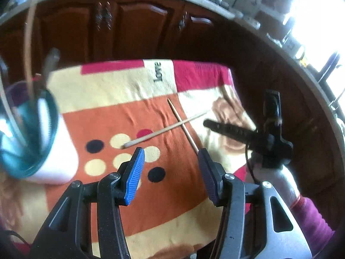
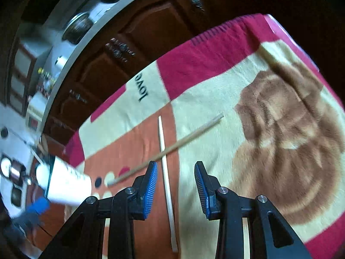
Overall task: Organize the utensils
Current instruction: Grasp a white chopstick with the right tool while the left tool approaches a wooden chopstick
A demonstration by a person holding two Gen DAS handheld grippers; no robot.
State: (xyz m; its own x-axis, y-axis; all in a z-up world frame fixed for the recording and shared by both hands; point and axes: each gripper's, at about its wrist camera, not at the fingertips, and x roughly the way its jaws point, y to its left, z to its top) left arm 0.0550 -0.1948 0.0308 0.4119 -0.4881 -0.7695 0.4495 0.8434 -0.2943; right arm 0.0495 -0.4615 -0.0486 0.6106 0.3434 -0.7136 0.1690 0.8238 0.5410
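Two chopsticks lie crossed on a patterned blanket, mid-frame in both views. In the left wrist view, the pale chopstick runs lower left to upper right over the thin chopstick. The cup, already holding utensils, stands at the left edge. Your left gripper is wide open and empty, low in the frame, just short of the crossing. Your right gripper is also open and empty, straddling the thin chopstick. Take the upper, pale stick first, I judge; grip it away from the crossing so the other stays put.
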